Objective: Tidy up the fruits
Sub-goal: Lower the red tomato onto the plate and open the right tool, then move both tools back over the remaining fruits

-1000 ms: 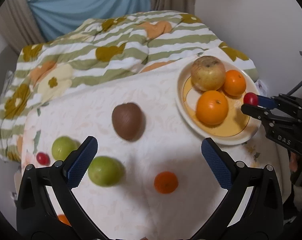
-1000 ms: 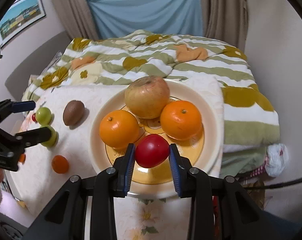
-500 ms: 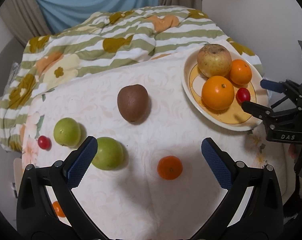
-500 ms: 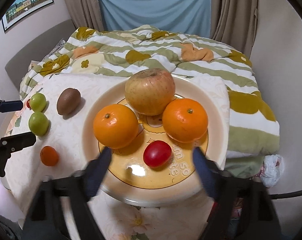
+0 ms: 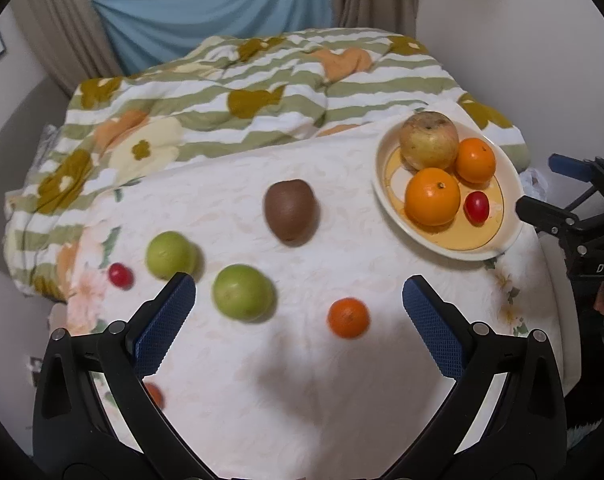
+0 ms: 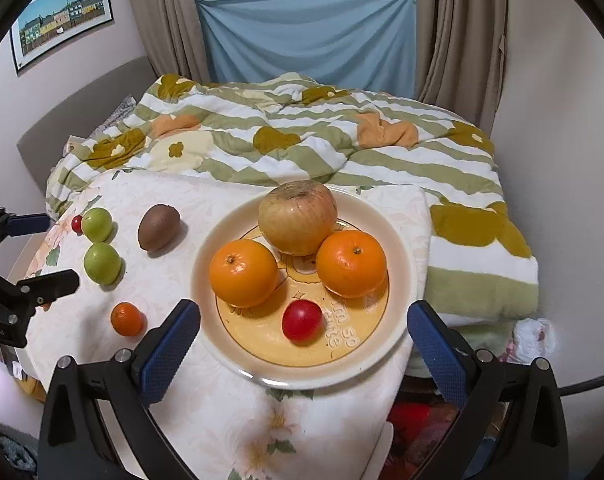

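Observation:
A cream plate holds an apple, two oranges and a red cherry tomato. My right gripper is open and empty, just short of the plate's near rim. On the white cloth lie a kiwi, two green fruits, a small tangerine and a second red tomato. My left gripper is open and empty, above the cloth near the green fruit and tangerine.
A striped green and white quilt covers the bed behind the table. A wall stands to the right of the plate. Another small orange fruit lies at the cloth's near left edge, partly behind my left finger.
My right gripper opened and let go of the red tomato onto the plate, then drew back. My left gripper pulled back and rose a little.

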{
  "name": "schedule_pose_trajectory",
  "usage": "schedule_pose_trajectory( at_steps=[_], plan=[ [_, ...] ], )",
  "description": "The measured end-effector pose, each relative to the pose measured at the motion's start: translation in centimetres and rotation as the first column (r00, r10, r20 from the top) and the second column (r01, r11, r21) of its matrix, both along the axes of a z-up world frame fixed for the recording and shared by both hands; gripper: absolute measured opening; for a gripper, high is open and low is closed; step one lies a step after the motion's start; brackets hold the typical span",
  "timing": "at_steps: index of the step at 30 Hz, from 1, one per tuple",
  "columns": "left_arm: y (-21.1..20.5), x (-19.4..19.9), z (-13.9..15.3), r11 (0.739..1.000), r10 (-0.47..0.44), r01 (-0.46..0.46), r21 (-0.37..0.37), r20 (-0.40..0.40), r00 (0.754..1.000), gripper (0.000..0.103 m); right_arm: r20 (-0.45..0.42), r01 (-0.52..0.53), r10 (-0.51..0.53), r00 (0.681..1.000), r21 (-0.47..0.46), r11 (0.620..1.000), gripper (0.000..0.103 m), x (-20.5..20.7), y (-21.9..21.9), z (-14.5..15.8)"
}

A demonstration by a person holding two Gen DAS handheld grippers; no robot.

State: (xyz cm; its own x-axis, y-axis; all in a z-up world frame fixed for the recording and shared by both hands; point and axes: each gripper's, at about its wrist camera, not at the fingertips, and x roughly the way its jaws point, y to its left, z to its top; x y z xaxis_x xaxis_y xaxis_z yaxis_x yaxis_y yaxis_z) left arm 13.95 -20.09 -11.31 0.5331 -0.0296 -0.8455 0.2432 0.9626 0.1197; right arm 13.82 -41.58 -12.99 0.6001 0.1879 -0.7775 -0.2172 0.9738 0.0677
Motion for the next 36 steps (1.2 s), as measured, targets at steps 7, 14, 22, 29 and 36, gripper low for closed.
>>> schedule_pose_trajectory(
  at_steps=[7,14,22,29,36],
  plan=[
    [4.1,-2.7,2.6,0.998,0.06,-0.06,0.01,0.03,0.998,0.103,0.024,0.005,-0.006,1.0,0.017,1.0,0.103,-1.7,1.6,3.2],
    [10.0,-5.0,4.0,0.99,0.141,-0.14,-0.022,0.034,0.989,0.103,0.044,0.002,-0.003,0.999,0.02,1.0,0.103,-3.1,5.4,5.7],
    [16.7,-7.0,3.8,0.979,0.204,-0.203,-0.032,0.043,0.978,0.103,0.044,-0.037,0.036,0.998,0.024,0.999,0.103,-3.9,11.8,5.6],
    [21.2,-7.6,1.4,0.968,0.243,-0.242,-0.071,0.013,0.97,0.103,0.021,-0.063,0.063,0.998,0.018,0.998,0.103,-3.4,16.7,3.6],
    [23.5,-7.5,-2.8,0.953,0.283,-0.285,-0.103,-0.037,0.958,0.103,-0.024,-0.107,0.108,0.994,0.016,0.994,0.103,-1.9,20.0,0.1]
  ],
)
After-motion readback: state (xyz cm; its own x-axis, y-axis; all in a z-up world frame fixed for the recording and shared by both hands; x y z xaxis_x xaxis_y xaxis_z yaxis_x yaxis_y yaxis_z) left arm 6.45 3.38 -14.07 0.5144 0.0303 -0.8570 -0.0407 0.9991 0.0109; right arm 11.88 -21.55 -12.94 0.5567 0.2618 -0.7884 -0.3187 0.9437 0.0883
